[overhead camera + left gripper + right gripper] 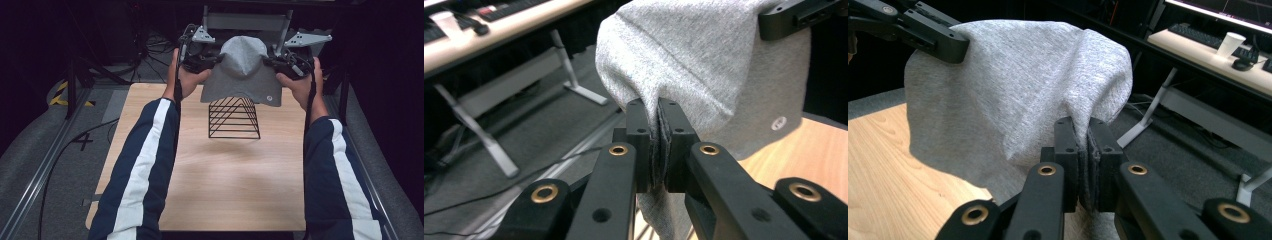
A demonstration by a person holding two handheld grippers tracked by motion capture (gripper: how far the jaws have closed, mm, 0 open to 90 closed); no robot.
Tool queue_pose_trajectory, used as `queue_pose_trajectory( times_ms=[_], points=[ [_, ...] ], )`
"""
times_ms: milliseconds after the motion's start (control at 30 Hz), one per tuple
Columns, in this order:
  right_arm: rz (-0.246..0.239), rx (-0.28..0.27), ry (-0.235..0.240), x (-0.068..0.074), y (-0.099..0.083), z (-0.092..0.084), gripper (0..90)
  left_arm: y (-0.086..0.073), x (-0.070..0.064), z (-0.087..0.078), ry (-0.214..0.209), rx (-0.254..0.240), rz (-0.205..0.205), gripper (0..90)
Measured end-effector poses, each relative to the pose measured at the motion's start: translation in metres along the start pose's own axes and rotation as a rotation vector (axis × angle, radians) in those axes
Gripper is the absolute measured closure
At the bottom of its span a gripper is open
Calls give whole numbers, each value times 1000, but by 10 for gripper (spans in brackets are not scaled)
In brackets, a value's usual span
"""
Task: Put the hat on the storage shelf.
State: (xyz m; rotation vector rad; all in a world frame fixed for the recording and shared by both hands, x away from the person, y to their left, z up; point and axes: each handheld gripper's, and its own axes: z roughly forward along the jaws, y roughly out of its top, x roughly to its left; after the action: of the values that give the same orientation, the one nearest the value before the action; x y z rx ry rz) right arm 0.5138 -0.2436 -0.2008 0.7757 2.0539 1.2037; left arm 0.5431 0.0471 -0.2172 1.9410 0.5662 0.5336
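Observation:
A grey knitted garment (243, 70) with a small round logo hangs in the air above the far end of the table, stretched between both grippers. My left gripper (216, 60) is shut on its left edge, and the cloth (704, 60) is pinched between the black jaws. My right gripper (269, 61) is shut on the garment's right edge, with grey fabric (1013, 90) squeezed between its jaws. A black wire rack (234, 118) stands on the wooden table (210, 175) just below the hanging garment.
A metal frame (245, 22) stands beyond the table's far edge. Cables (70, 145) run over the grey floor on the left. A desk with a keyboard and a paper cup (1230, 44) stands farther off.

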Motion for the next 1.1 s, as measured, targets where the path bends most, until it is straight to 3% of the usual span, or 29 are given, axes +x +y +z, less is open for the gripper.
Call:
queue_pose_trajectory(
  times_ms=[200, 333, 633, 933, 1100],
  points=[
    [-1, 9, 11, 2, -7, -3, 851, -10, -1, -4, -28, -5, -8, 852],
    [-10, -2, 23, 5, -7, -10, 850, -10, -3, -14, -43, -34, -15, 852],
    [-26, -21, 34, 10, -8, -25, 851, -12, -14, -26, -74, -61, 18, 851],
    [-36, -15, 57, 15, -18, -27, 850, -24, -17, -25, -93, -58, 17, 851],
    [-34, 3, 64, 16, -27, -21, 849, -31, -18, -19, -86, -26, 26, 850]
  ],
)
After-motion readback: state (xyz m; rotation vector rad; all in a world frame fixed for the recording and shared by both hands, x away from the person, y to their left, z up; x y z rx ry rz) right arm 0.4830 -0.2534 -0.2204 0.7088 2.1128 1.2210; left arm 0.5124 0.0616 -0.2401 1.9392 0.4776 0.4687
